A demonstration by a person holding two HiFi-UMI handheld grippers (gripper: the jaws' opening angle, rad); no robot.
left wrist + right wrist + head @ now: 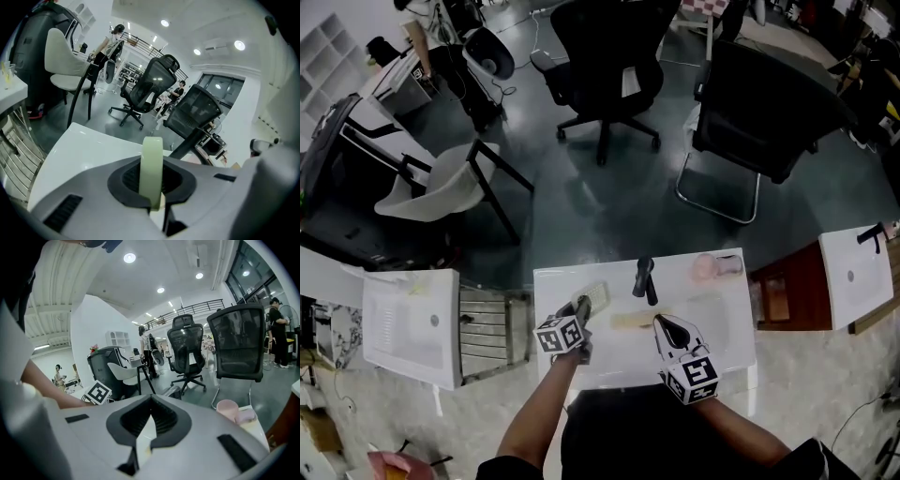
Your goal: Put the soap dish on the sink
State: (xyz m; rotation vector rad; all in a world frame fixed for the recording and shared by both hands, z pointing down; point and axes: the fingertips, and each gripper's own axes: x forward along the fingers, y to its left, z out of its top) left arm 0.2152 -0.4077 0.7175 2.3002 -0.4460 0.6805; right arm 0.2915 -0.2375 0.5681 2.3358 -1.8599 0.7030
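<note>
Left of the faucet, the left gripper is clenched on the pale green soap dish, above the white sink. The right gripper, just in front of the faucet, is closed on nothing. Beyond the faucet are a dark glossy floor and black office chairs.

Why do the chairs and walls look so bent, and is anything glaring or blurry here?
Wide-angle lenses: head view bows the floor outward; left gripper view has dark corners, glaring ceiling lamps and a soft, too-close soap dish; right gripper view bends likewise, one lamp flaring.
</note>
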